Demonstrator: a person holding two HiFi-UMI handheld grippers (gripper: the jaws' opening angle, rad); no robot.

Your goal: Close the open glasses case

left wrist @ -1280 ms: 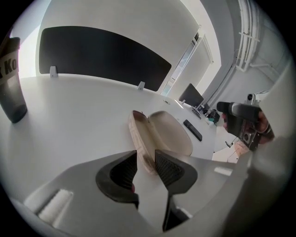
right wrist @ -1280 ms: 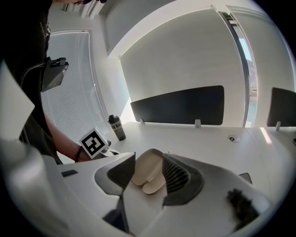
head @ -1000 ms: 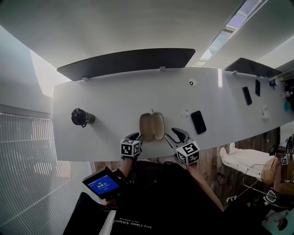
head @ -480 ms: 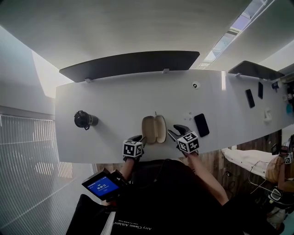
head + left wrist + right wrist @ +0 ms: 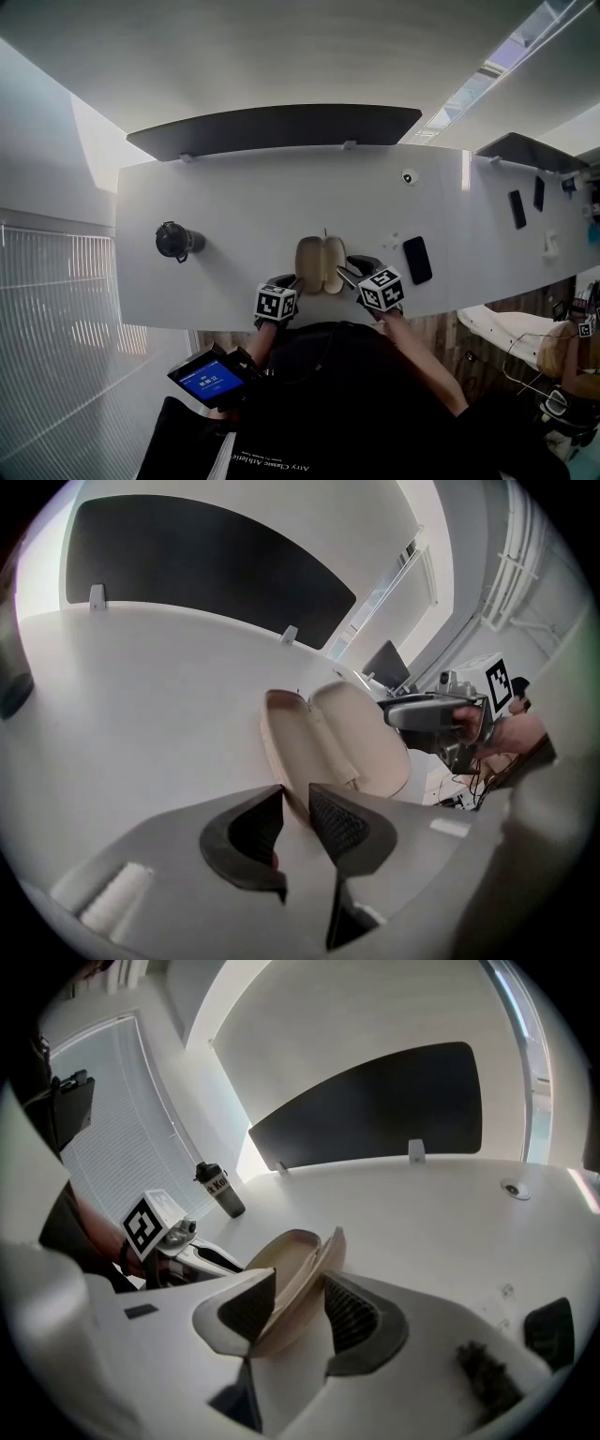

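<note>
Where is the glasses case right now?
In the head view, the open glasses case sits at the table's near edge, between the left gripper and the right gripper, left of the black phone.

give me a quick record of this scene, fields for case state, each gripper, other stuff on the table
glasses case: open, beige, near the front edge of the table
left gripper: jaws shut on the rim of the case's left half
right gripper: jaws shut on the case's right half, which is tilted up
bottle: dark, upright, far left of the case
phone: black, flat, right of the case, not touching it
task status: case not yet closed
</note>
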